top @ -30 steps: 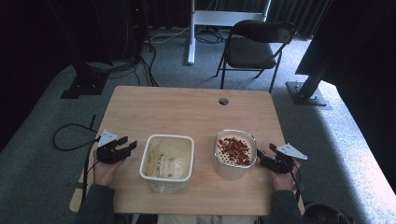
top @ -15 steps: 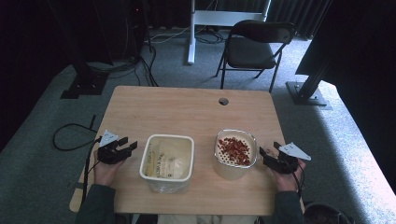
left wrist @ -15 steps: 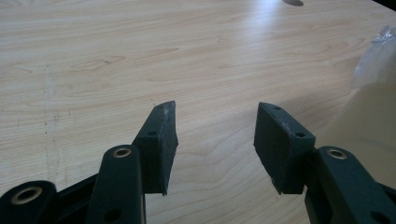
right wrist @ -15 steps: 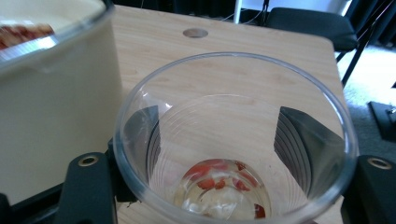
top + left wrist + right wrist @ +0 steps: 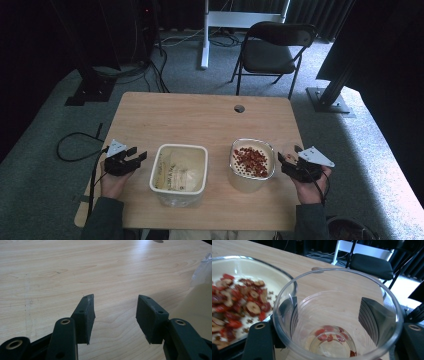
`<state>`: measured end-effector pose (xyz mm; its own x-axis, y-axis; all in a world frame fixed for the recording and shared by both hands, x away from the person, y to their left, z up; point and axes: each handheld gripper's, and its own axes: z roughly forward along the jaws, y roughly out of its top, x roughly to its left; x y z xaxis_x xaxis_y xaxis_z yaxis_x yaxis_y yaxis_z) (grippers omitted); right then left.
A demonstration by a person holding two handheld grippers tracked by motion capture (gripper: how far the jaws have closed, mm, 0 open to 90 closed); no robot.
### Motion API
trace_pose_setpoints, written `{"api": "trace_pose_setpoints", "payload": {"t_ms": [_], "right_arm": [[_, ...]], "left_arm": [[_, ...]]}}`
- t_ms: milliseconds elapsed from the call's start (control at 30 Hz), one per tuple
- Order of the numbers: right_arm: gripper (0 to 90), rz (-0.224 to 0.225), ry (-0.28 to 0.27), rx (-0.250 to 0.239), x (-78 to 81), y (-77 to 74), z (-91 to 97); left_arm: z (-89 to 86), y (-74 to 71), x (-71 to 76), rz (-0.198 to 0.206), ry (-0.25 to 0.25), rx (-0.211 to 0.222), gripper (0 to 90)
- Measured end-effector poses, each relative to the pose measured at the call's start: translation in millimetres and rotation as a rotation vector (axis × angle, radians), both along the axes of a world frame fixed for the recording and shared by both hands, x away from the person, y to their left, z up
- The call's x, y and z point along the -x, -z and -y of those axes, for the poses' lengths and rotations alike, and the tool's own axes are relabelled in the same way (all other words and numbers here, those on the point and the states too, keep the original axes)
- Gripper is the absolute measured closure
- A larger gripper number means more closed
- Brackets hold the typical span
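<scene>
Cup [image 5: 337, 315] between right gripper [image 5: 332, 312] jaws (upright)

Overhead table [image 5: 200, 115] view; two close jaw-level views

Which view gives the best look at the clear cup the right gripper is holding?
The right gripper view: the clear cup sits between the right gripper jaws, open mouth to the camera, a few red pieces at its bottom. In the high view the cup is hard to make out beside the hand. The left gripper view looks at bare table.
</scene>
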<state>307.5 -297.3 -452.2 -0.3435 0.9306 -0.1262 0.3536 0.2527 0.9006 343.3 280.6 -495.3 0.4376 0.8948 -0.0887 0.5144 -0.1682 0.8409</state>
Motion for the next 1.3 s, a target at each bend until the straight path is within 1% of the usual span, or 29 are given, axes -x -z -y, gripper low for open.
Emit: {"api": "trace_pose_setpoints", "payload": {"t_ms": [100,233,367,567,700,767,1067,1167,1300], "right_arm": [[32.4,0.013,0.003,0.050,1.4,-11.5,-5.1],[32.7,0.025,0.003,0.091,3.0,-24.5,-11.2],[32.6,0.045,-0.007,0.113,4.4,-33.3,-15.8],[32.6,0.050,-0.016,0.127,5.8,-42.3,-20.3],[32.6,0.047,-0.019,0.143,5.4,-46.4,-23.3],[32.6,0.044,-0.018,0.143,4.4,-47.6,-24.3],[32.6,0.033,-0.026,0.158,1.6,-46.7,-27.7],[32.7,0.036,-0.029,0.164,1.5,-46.0,-28.7],[32.6,0.051,-0.041,0.178,1.7,-45.5,-28.5]], "left_arm": [[0.4,0.8,-0.4,-0.002,0.001,-0.006,49.8],[0.9,2.9,-1.2,-0.005,-0.002,-0.014,49.8],[0.8,5.3,-2.2,-0.011,-0.005,-0.019,49.8],[0.8,7.6,-3.7,-0.014,-0.008,-0.018,49.8],[0.8,8.7,-5.3,-0.020,-0.009,-0.019,49.8],[1.0,9.0,-5.5,-0.021,-0.007,-0.022,49.8],[2.4,9.5,-6.7,-0.022,-0.002,-0.020,49.8],[3.0,8.9,-6.3,-0.020,0.000,-0.023,49.8],[3.8,9.3,-6.8,-0.020,0.001,-0.024,49.8]]}}
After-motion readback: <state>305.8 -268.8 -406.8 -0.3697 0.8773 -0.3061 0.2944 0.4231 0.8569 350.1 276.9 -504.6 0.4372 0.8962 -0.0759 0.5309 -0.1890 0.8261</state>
